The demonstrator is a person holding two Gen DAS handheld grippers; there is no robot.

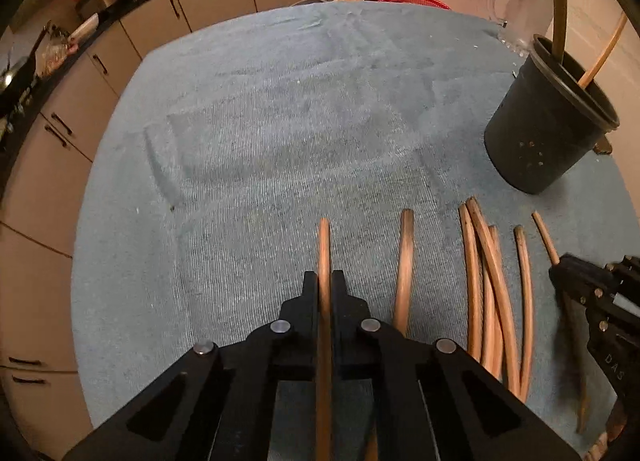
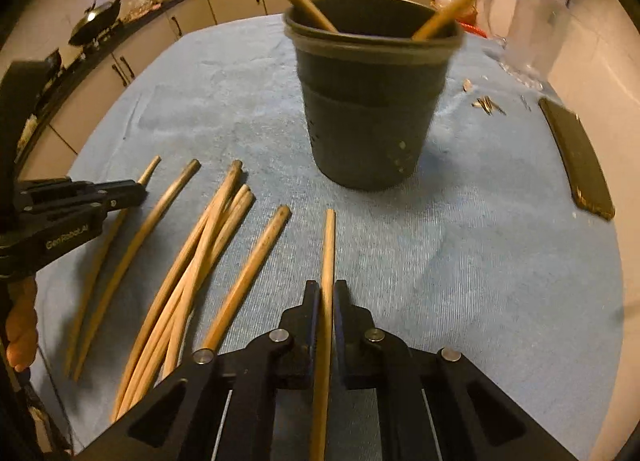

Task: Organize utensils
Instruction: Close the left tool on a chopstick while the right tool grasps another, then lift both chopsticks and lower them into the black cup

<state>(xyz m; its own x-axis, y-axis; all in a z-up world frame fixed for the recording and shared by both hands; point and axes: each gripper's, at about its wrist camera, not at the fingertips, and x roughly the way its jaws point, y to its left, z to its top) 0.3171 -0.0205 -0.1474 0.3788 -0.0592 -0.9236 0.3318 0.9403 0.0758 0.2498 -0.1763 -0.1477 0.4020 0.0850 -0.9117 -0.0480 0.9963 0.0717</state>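
My left gripper (image 1: 324,281) is shut on one wooden chopstick (image 1: 324,245) that lies flat on the blue cloth (image 1: 280,121). In the right wrist view that gripper (image 2: 138,193) comes in from the left. My right gripper (image 2: 327,289) is shut on another chopstick (image 2: 329,245), also low over the cloth; the left wrist view shows it at the right edge (image 1: 560,267). Between the two grippers lie several loose chopsticks (image 2: 200,253) (image 1: 488,281), side by side. A black perforated utensil holder (image 2: 372,101) (image 1: 548,129) stands upright beyond them with two sticks leaning inside.
A clear glass jug (image 2: 528,29) (image 1: 516,1) stands behind the holder. A dark flat slab (image 2: 580,165) and small metal bits (image 2: 488,105) lie at the right. A red basket (image 1: 412,1) sits at the far edge. Kitchen cabinets (image 1: 80,109) run along the left.
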